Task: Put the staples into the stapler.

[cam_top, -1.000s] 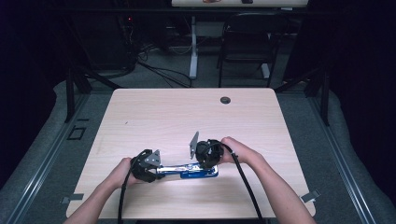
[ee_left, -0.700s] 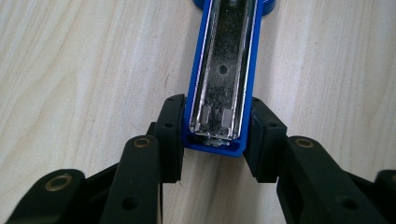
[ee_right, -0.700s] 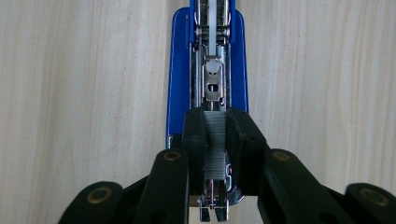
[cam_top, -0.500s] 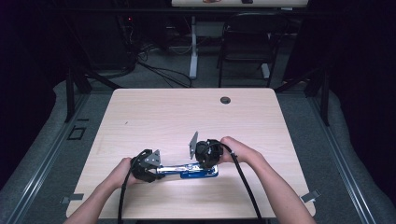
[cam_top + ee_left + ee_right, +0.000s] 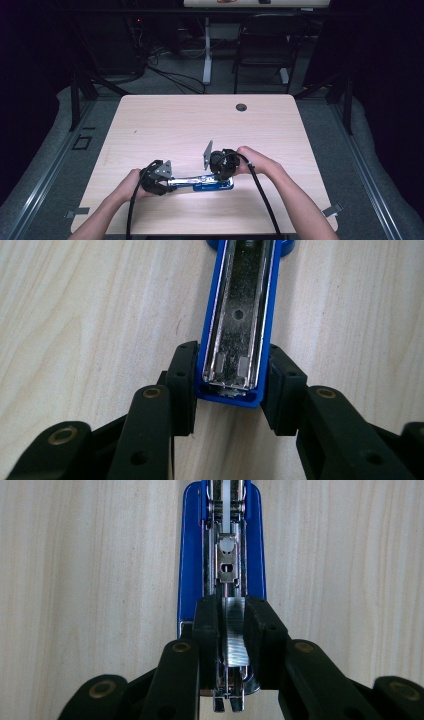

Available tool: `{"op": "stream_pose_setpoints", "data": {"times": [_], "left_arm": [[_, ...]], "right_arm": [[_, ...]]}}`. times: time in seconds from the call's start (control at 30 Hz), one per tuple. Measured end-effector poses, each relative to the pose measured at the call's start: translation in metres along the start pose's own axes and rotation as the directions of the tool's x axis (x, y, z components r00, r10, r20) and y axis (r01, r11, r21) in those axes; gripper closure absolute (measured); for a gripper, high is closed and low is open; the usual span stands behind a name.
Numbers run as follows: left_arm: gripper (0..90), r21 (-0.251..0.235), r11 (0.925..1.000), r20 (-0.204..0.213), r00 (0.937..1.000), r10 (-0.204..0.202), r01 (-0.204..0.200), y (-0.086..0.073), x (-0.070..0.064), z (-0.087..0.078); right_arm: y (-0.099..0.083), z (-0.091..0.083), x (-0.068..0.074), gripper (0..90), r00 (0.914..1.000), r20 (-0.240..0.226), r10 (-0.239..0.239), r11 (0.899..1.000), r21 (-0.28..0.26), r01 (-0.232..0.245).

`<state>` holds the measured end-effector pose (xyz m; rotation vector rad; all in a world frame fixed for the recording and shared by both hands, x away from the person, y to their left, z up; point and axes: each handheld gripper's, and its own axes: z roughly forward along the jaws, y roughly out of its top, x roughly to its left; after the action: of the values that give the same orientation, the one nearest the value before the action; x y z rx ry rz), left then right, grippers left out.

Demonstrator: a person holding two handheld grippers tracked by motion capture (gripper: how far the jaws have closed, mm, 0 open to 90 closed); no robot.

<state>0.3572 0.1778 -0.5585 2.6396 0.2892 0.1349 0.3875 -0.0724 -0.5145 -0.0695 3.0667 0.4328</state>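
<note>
The stapler (image 5: 200, 182), blue and swung fully open, lies flat near the front edge of the pale wooden table (image 5: 200, 125), between the person's two hands. In the high view its long axis runs left to right, the metal parts shining along its top.

The left gripper (image 5: 156, 177) sits at the stapler's left end. In the left gripper view its black jaws clasp the end of the blue cover arm (image 5: 235, 325) from both sides, the pads pressed against the blue walls, with the bright metal channel inside facing up. The table's wood grain shows on either side.

The right gripper (image 5: 222, 165) sits at the stapler's right end, the person's right hand (image 5: 255, 162) behind it. In the right gripper view its jaws are closed tight on a strip of staples (image 5: 234, 630), held on edge over the open metal magazine (image 5: 227, 565), which lies on the blue base (image 5: 189, 555). The strip's lower end reaches down between the jaws; whether it touches the magazine rail cannot be told.

A small dark round grommet (image 5: 241, 107) sits in the table's far edge, well apart from the work.
</note>
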Motion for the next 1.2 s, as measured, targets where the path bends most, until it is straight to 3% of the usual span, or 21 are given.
{"op": "stream_pose_setpoints", "data": {"times": [0.37,0.8,1.2], "left_arm": [[62.9,0.0,1.0,0.0,1.0,-0.001,0.001,0.0,0.0,0.0],[62.9,0.0,1.0,0.001,1.0,-0.002,0.002,0.0,0.0,0.0],[62.9,0.001,1.0,-0.001,1.0,-0.001,0.001,0.0,0.0,0.0]], "right_arm": [[-0.001,0.0,-0.003,75.6,0.9999,-0.013,0.004,1.0,0.002,-0.004],[-0.008,0.004,-0.016,74.8,0.9944,-0.069,0.081,0.997,-0.013,-0.082],[-0.005,0.004,-0.019,78.1,0.9893,-0.108,0.098,0.995,-0.012,-0.099]]}}
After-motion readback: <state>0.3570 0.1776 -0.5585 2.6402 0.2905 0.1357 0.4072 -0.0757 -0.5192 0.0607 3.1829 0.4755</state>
